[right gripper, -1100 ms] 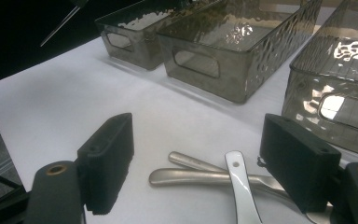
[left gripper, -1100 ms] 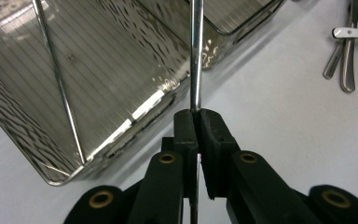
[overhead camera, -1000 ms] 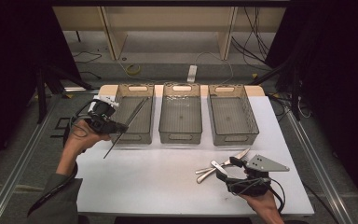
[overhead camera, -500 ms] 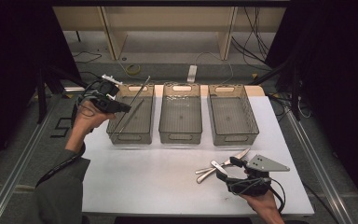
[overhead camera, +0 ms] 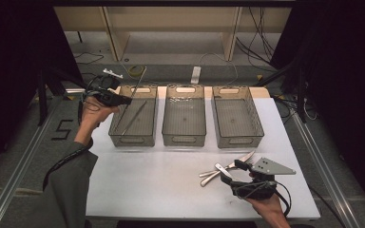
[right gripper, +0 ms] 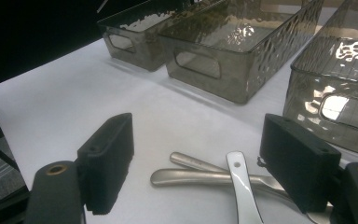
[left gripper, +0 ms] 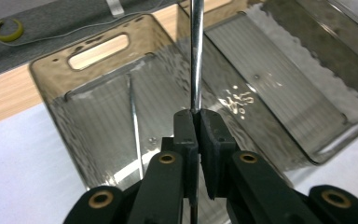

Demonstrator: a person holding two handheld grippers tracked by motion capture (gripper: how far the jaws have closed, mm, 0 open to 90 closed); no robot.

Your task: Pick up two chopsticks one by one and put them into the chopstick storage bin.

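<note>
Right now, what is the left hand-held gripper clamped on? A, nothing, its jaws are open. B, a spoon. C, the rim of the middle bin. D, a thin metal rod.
D: in the left gripper view the left hand-held gripper has its jaws shut on a thin metal rod, held over the leftmost bin, where another rod already lies.

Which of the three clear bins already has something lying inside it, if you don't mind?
The leftmost bin, below the left claw: a thin metal rod lies inside. The other two bins look empty.
</note>
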